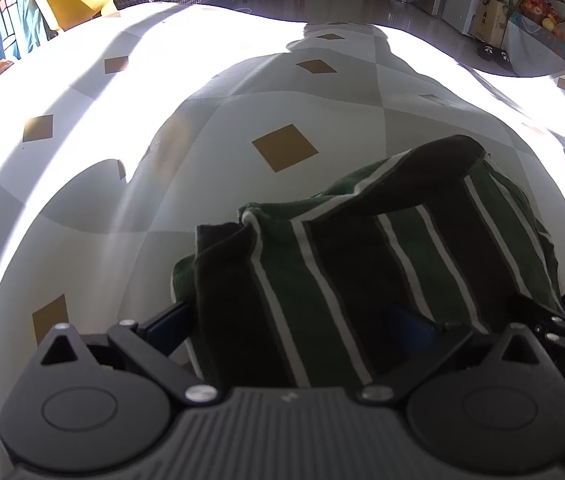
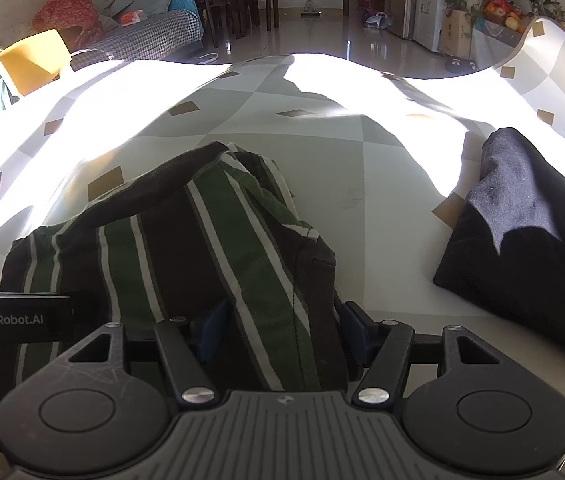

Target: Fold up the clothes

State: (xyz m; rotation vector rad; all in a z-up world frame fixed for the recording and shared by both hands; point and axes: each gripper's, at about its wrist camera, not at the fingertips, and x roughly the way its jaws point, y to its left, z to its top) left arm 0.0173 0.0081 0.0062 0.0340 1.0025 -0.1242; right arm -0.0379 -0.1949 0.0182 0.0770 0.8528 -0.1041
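Green striped garment (image 1: 362,264) lies bunched on patterned tablecloth (image 1: 282,112), draped between parted jaws of left gripper (image 1: 290,332) and right gripper (image 2: 282,332); neither visibly pinching. Dark folded cloth (image 2: 530,232) nearby.

Left gripper (image 1: 288,324), low centre of frame, tilted downward, jaws spread wide. Right gripper (image 2: 282,330), low centre, likewise tilted down, jaws parted.
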